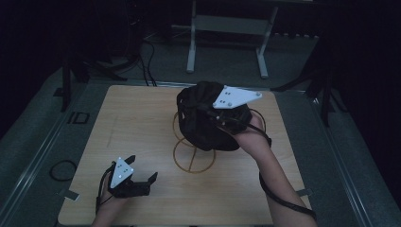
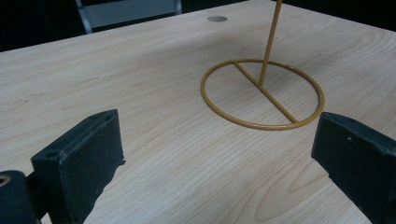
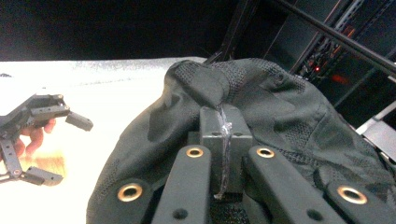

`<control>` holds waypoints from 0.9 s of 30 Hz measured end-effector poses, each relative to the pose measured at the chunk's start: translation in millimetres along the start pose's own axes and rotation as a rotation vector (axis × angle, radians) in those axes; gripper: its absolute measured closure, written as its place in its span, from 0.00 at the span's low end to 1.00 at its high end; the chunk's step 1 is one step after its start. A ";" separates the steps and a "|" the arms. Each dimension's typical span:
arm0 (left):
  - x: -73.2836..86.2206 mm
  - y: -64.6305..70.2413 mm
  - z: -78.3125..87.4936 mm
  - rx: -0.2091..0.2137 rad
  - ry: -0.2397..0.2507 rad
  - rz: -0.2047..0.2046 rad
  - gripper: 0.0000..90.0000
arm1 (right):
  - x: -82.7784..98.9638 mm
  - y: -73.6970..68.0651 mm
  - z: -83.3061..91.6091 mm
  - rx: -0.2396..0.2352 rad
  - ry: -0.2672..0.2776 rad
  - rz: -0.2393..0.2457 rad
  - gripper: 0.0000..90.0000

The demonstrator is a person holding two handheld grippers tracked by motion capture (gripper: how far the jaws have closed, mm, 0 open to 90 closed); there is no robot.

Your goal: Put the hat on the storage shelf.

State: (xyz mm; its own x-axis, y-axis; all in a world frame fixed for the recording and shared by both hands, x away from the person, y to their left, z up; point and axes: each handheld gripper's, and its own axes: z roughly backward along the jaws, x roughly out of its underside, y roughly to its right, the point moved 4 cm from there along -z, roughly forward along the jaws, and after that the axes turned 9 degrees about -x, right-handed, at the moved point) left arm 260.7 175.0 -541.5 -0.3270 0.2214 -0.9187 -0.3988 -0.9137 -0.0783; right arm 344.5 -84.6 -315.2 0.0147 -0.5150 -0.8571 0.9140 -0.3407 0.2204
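Step in hand, by the look of it: hanging a black cap [image 1: 208, 124] on the gold wire stand [image 1: 194, 156] at the middle of the tabletop [image 1: 142, 127]. Right gripper [image 3: 223, 140] clamped shut on a fold of the cap's mesh fabric, fingers [image 3: 211, 140] pressed together with a thin edge of cloth between them. Cap held up off the tabletop, just above and to the far right of the stand's ring base, covering the top of the upright rod. Crown bulging up and toward the far side, opening facing down toward the stand; long axis hard to tell under the bunched cloth, brim not made out.

Left gripper [image 1: 137, 182] resting near the left front of the tabletop, fingers [image 2: 84, 158] spread wide with nothing between them, pointed at the stand's ring and rod.

Next move, as judged: lowering the cap's hollow squarely over the rod tip, keeping the opening downward, then releasing; risk of nudging the light stand sideways.
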 end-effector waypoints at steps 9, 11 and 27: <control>0.5 0.2 -0.6 0.003 -0.002 0.001 0.03 | 13.5 5.4 -15.8 0.009 -0.083 -0.021 1.00; 1.0 0.6 -1.0 0.003 -0.002 -0.001 0.03 | 16.7 6.7 -18.8 0.008 -0.093 -0.033 1.00; 2.8 0.2 -1.1 0.008 -0.004 0.005 0.03 | 18.1 6.6 -30.7 -0.043 -0.057 -0.087 0.89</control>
State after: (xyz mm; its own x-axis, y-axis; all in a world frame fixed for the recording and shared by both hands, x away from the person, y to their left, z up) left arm 260.6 175.1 -544.6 -0.3324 0.2179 -0.9176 -0.4036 -0.9122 -0.0704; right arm 363.2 -72.0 -343.5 -0.0877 -0.5296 -0.8437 0.9272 -0.3529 0.1252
